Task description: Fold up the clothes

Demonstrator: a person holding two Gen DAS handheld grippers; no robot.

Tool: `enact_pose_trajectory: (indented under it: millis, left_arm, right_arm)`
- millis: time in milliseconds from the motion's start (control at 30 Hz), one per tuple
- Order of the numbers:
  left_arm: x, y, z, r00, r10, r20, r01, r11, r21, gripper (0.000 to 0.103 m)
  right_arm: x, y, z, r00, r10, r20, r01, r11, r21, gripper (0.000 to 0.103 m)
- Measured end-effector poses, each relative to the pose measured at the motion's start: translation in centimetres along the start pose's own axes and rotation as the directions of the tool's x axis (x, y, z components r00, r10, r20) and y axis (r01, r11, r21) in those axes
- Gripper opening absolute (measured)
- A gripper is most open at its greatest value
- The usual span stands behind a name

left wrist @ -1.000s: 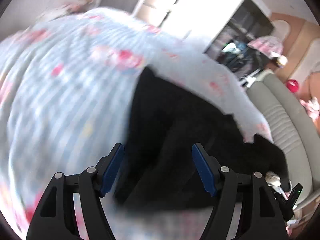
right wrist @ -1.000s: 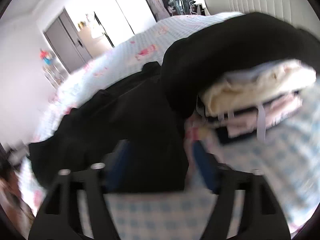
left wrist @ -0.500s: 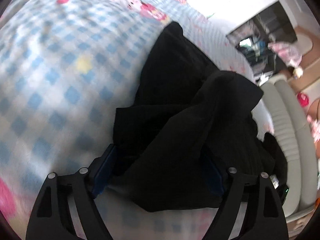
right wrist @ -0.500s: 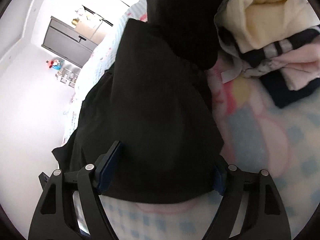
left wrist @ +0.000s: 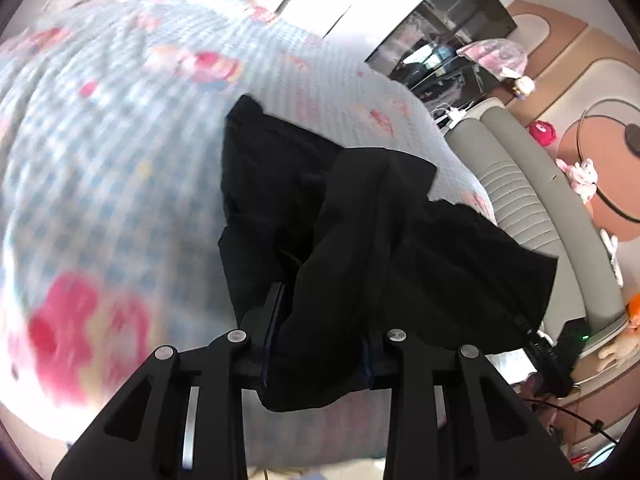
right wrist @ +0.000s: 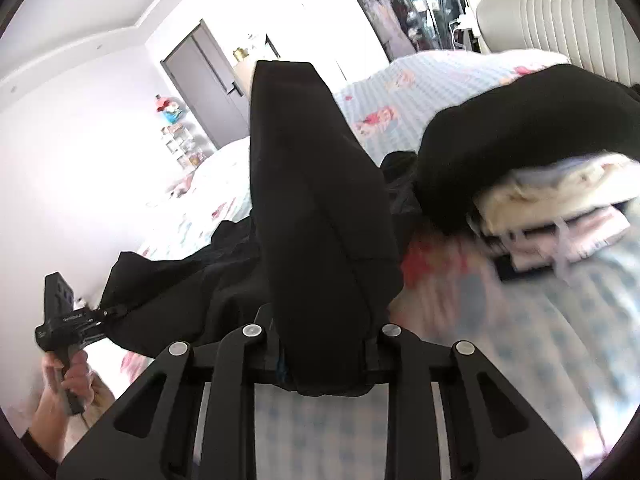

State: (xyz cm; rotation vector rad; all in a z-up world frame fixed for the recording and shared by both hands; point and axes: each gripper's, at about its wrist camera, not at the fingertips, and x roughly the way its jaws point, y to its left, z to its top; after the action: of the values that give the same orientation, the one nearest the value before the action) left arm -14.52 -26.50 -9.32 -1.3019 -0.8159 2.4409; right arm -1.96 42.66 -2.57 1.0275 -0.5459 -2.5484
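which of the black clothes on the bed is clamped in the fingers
The flat black garment spread on the checked bedspread, gripped by both grippers. The other black piece lies untouched atop the folded pile.

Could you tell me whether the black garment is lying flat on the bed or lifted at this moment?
Partly lifted: the black garment rises bunched from both closing grippers, left and right, while its far end rests on the checked bedspread.

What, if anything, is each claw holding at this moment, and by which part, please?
Both claws, left and right, are closing on the black garment, each at a bunched edge.

bed: checked cover | headboard: grey, ribbed | door: grey
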Motion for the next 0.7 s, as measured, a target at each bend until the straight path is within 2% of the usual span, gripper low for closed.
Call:
enact_pose_trajectory:
  millis: [67, 133, 167, 200, 267, 333, 400, 433, 467, 533, 633, 700]
  left_arm:
    - [0.7, 3.0, -1.7, 0.998, 0.004, -0.061, -0.009, 0.996, -0.088, 0.034]
    - [1.2, 4.9, -3.0, 0.995, 0.002, -0.103, -0.019, 0.986, -0.163, 0.039]
    - [1.3, 5.7, -3.6, 0.993, 0.001, -0.119, -0.024, 0.98, -0.197, 0.042]
    - [0.5, 5.6, -3.9, 0.995, 0.009, -0.104, -0.029, 0.98, -0.196, 0.042]
    - [-2.3, 4.1, -3.9, 0.999, 0.051, -0.017, -0.053, 0.99, -0.132, 0.046]
    - [-4.2, 1.8, -3.4, 0.991, 0.098, 0.088, -0.097, 0.995, -0.02, 0.051]
    - [-4.5, -0.9, -2.6, 0.986, 0.088, 0.14, -0.103, 0.989, 0.104, 0.051]
    - [-4.7, -2.3, -2.2, 0.983, 0.08, 0.166, -0.108, 0.98, 0.165, 0.051]
    - [-3.9, -3.6, -2.0, 0.984, 0.08, 0.162, -0.115, 0.968, 0.221, 0.051]
    - [-1.1, -5.9, -2.1, 0.986, 0.103, 0.127, -0.139, 0.939, 0.316, 0.051]
    - [3.6, -7.6, -1.8, 0.974, 0.18, 0.138, -0.221, 0.894, 0.389, 0.051]
    - [6.2, -5.1, -0.6, 0.965, 0.248, 0.085, -0.262, 0.911, 0.318, 0.051]
  right_arm:
    - [-0.7, -3.0, -2.4, 0.995, -0.008, -0.104, 0.015, 0.998, 0.066, 0.035]
    - [0.2, -6.8, -5.5, 0.969, -0.01, -0.247, 0.054, 0.983, 0.174, 0.041]
    - [0.6, -8.0, -6.2, 0.959, -0.013, -0.283, 0.074, 0.975, 0.207, 0.043]
    - [0.3, -8.5, -6.4, 0.958, -0.011, -0.286, 0.076, 0.973, 0.217, 0.046]
    - [-2.1, -8.1, -5.2, 0.971, -0.066, -0.228, 0.105, 0.981, 0.162, 0.049]
    - [-4.3, -7.2, -3.4, 0.978, -0.152, -0.141, 0.165, 0.982, 0.089, 0.049]
    - [-6.2, -6.0, -1.4, 0.981, -0.18, -0.07, 0.183, 0.983, 0.034, 0.052]
    - [-6.5, -5.2, -0.5, 0.986, -0.156, -0.058, 0.156, 0.988, 0.0, 0.052]
    - [-6.2, -4.6, 0.5, 0.99, -0.123, -0.066, 0.121, 0.992, -0.032, 0.052]
    - [-4.5, -3.1, 0.6, 0.991, -0.11, -0.082, 0.102, 0.991, -0.091, 0.052]
    - [-1.7, -1.2, 0.0, 0.988, -0.104, -0.111, 0.085, 0.983, -0.162, 0.053]
    - [0.5, -0.9, -0.4, 0.983, -0.12, -0.139, 0.095, 0.98, -0.174, 0.053]
